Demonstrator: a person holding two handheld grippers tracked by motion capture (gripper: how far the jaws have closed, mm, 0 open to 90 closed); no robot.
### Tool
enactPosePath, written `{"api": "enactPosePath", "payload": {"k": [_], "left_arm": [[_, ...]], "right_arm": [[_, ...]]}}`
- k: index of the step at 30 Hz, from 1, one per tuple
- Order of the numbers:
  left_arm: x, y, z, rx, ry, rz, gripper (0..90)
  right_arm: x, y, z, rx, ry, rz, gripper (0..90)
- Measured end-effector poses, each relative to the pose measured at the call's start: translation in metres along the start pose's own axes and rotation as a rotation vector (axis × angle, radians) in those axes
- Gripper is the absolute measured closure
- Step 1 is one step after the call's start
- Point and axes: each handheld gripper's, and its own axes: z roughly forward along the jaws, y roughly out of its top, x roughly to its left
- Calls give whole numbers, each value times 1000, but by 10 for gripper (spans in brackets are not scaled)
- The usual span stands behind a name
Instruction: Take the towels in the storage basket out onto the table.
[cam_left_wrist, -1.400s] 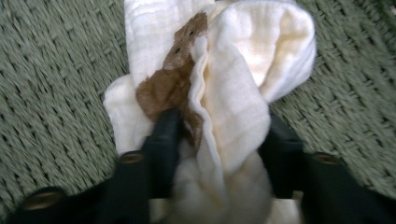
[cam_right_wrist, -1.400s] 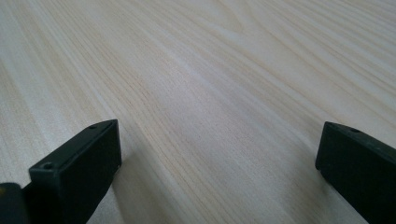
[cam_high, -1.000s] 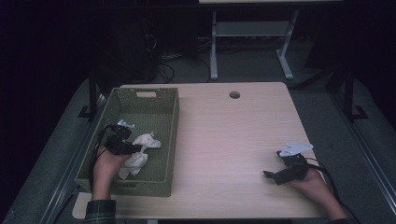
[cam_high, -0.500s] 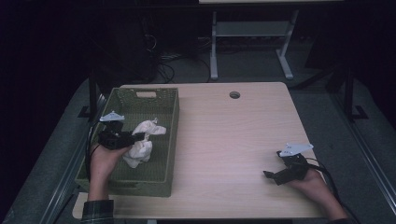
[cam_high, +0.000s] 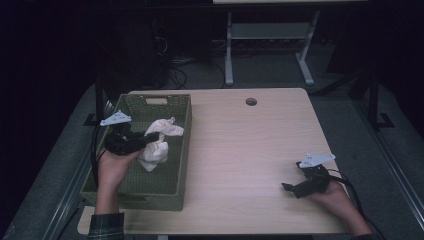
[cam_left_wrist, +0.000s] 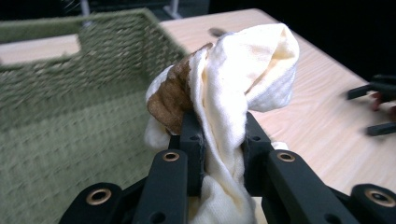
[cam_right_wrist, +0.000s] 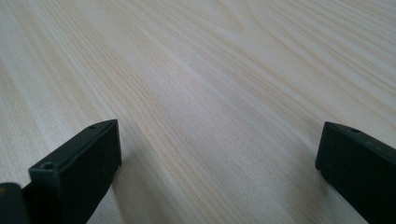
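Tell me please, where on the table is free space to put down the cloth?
The wide bare stretch of table between the green basket and the right gripper is free. It is crowded inside the basket, where the left gripper holds the cloth.

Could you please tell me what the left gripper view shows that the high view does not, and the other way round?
The left gripper view alone shows a brown patch on the cream cloth pinched between the jaws. The high view alone shows the person's hands, the table's cable hole and the floor. Both show the cloth, the green woven basket, the wooden table and the right gripper.
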Motion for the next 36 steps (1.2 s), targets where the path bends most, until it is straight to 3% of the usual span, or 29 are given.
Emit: {"api": "enactPosePath", "payload": {"k": [9, 18, 29, 36], "left_arm": [[-21, 17, 2, -47, -70, 37, 755], [-43, 35, 17, -68, -138, 76, 756], [-63, 46, 34, -66, -200, 106, 757], [-78, 48, 53, -42, -243, 127, 757]], "right_arm": [[0, 0, 0, 0, -1, 0, 0], [0, 0, 0, 0, -1, 0, 0], [0, 0, 0, -1, -1, 0, 0], [0, 0, 0, 0, -1, 0, 0]]}}
